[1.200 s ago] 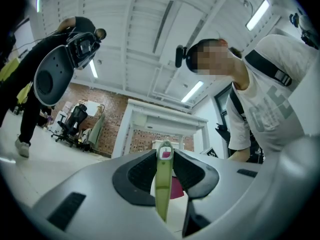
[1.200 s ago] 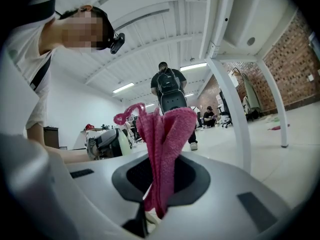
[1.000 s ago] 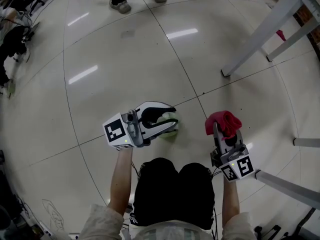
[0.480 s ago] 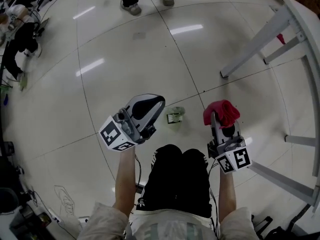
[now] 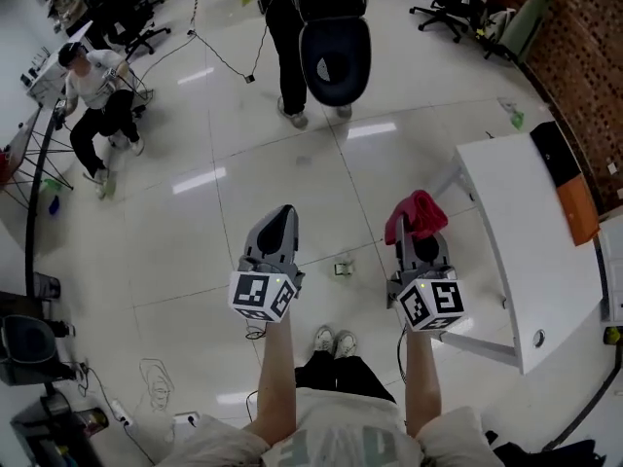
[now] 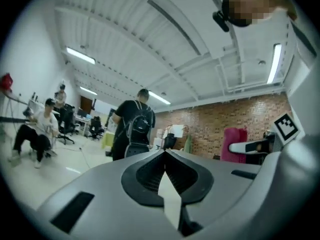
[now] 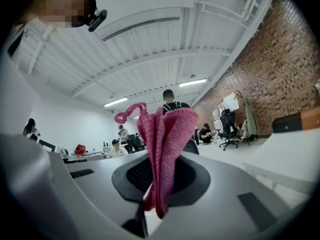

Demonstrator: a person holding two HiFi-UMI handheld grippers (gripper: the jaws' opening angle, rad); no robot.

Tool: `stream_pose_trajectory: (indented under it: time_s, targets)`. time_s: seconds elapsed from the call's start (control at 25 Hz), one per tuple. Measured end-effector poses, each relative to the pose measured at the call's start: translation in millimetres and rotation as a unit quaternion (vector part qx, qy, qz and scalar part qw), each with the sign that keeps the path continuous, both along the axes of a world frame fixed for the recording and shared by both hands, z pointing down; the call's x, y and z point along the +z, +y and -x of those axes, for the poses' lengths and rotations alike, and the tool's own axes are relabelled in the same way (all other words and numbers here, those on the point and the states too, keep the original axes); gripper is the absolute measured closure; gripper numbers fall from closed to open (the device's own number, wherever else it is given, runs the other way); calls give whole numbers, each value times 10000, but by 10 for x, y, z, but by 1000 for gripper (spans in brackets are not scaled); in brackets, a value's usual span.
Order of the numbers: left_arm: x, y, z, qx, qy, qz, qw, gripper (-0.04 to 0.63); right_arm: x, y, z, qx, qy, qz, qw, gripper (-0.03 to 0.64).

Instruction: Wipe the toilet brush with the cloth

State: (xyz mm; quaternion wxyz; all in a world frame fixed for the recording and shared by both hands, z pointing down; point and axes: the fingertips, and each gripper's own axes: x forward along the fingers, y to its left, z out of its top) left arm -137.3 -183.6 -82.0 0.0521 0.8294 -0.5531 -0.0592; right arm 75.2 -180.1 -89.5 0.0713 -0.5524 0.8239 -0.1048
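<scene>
Two bare forearms reach forward from the bottom of the head view, and two pale shoes show on the floor between them. Each arm carries one gripper, and each gripper has one marker cube at its near end, two cubes in all. The left gripper points level. Its jaws have just been closing and now meet tip to tip with nothing between them, as the left gripper view shows plainly. The right gripper points the same way, well apart from the left. Its jaws are pressed together on one pink cloth, which is folded and stands up out of them in a bunch, with a thin loop curling off its top.

One small greenish thing lies on the glossy floor below, seen between the two grippers. It is too small to say whether it is the toilet brush, and neither gripper touches it. To the right stands one white worktop bearing one dark and orange box at its far edge.

Farther off, one person stands wearing one dark backpack, and one more person sits at the left. Several office chairs and one brick wall close the far end of the room.
</scene>
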Motion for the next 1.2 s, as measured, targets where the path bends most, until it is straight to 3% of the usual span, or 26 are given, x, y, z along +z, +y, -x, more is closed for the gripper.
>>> stream_pose_trajectory:
  time_s: [0.16, 0.44, 0.68, 0.84, 1.2]
  targets:
    - [-440, 242, 223, -147, 258, -158, 9994, 591, -335, 271, 274, -19, -84, -21, 10000, 586]
    - [-559, 705, 556, -81, 378, -285, 9988, 591, -328, 862, 554, -96, -162, 8, 9998, 586]
    - [-686, 1303, 481, 62, 382, -492, 9980, 591, -377, 1480, 512, -75, -73, -56, 9999, 586]
    - [-746, 2011, 390, 162, 211, -664, 9974, 591, -439, 2160, 520, -129, -42, -213, 9997, 586]
    - [-896, 4230, -52, 282, 101, -821, 9962, 591, -599, 4317, 104, -19, -110, -341, 9994, 586]
